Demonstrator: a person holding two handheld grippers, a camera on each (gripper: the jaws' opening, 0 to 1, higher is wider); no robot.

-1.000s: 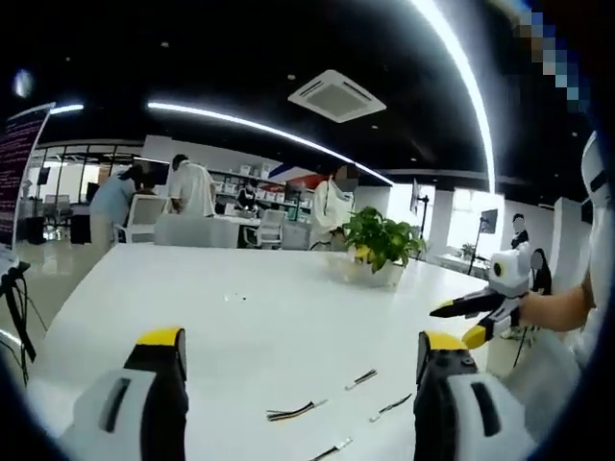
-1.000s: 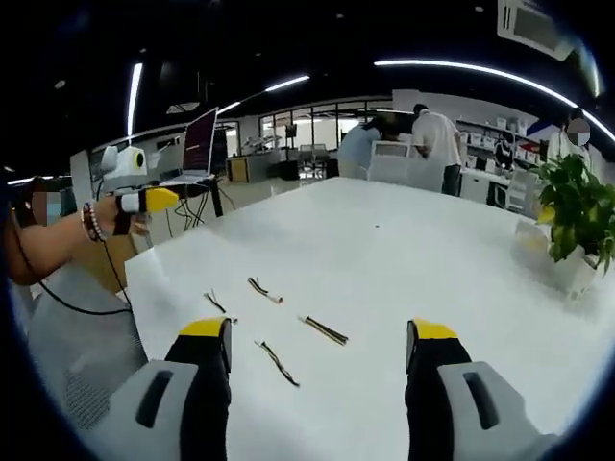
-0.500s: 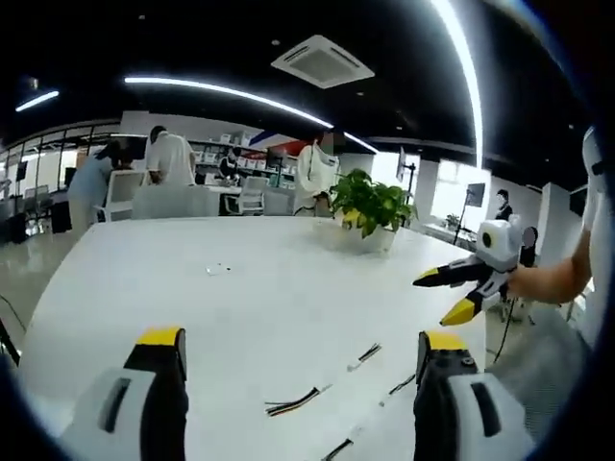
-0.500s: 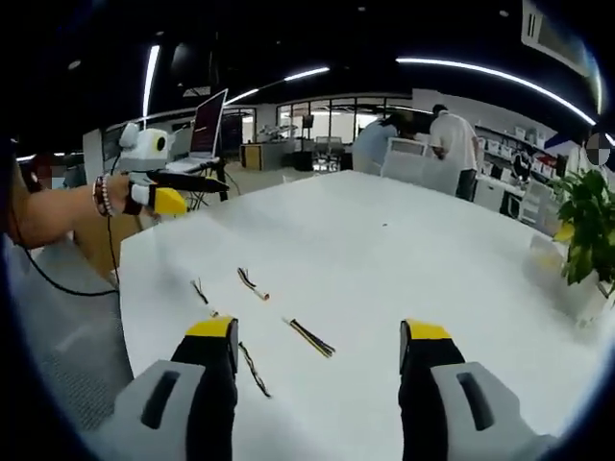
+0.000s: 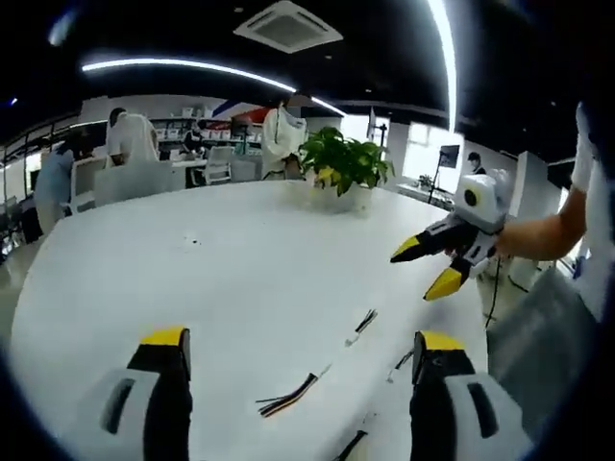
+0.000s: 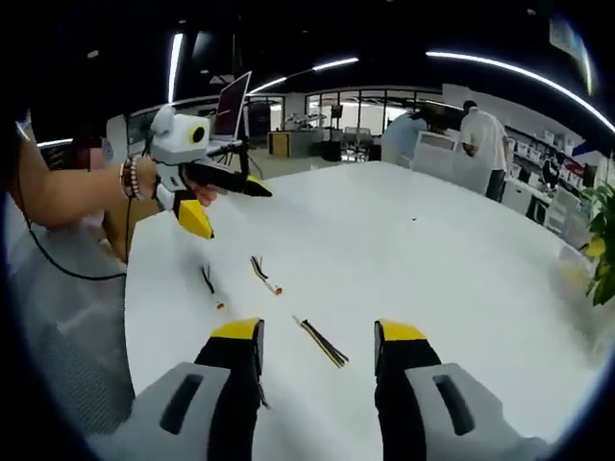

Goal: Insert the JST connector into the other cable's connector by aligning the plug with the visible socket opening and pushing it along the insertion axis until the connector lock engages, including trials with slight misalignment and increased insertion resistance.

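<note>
We're over a big white surface [image 5: 192, 259] w/ a potted plant [image 5: 341, 163] at its far side. Both grippers hang above it, left gripper [image 5: 298, 351] and right gripper [image 6: 312, 336], fingers apart, holding nothing. Short JST cables lie loose: striped cable [image 5: 286, 396], white-tipped cable [image 5: 360, 327], red-tipped cable [image 6: 264, 274], apart from each other. Nothing picked up or mated yet; grasp, align, push all remain.

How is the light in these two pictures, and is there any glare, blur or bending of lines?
Left gripper view: ceiling light strips bend into arcs, the white table is bright and washed out, and the cable looks slightly soft. Right gripper view: the same curving of the strips, and the table edge bows; the left gripper looks a little blurred.
</note>
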